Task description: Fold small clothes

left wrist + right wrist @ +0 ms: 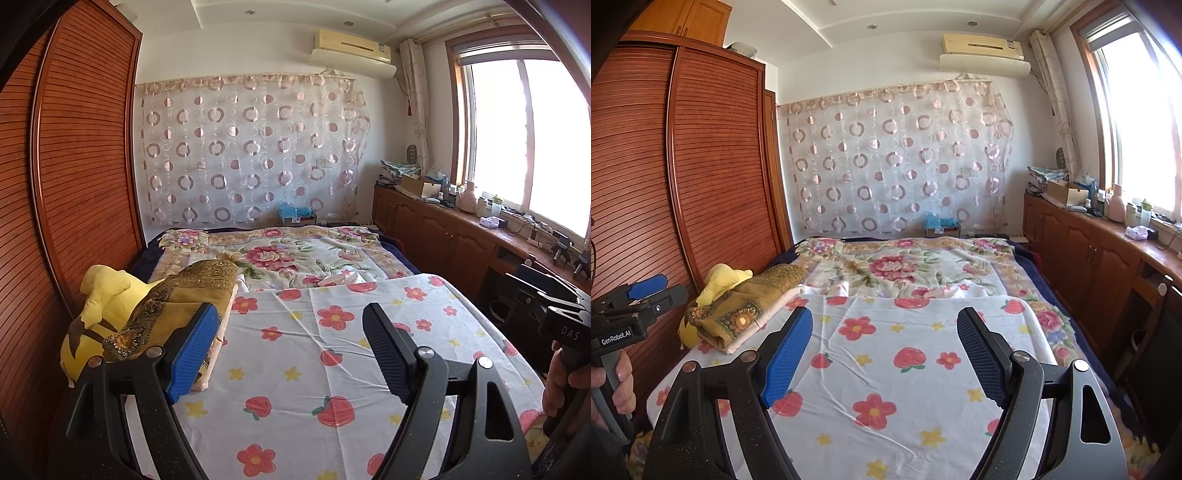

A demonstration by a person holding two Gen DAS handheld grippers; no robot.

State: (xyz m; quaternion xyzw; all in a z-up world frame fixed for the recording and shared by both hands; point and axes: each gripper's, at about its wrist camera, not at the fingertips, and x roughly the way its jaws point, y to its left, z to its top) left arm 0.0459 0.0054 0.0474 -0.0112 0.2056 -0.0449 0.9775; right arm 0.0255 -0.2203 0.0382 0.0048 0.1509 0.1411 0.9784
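A white cloth with red flowers and strawberries (314, 354) (886, 369) lies spread flat over the near end of the bed. My left gripper (290, 314) hovers over it, open, with nothing between its fingers. My right gripper (884, 315) hangs open over the same cloth, also with nothing in it. At the cloth's left edge sits a stack of folded clothes (184, 295) (750, 306), an ochre patterned piece on top of pale pink ones. A small pink-white garment (340, 277) (942, 291) lies crumpled just past the cloth's far edge. Each gripper shows at the edge of the other's view, held by a hand.
A yellow plush toy (99, 295) (724, 277) leans against the stack on the left. A louvred wooden wardrobe (74, 166) (701, 166) runs close along the bed's left side. A floral blanket (288, 254) covers the far bed. A cluttered wooden counter (461, 236) (1108, 236) lines the right.
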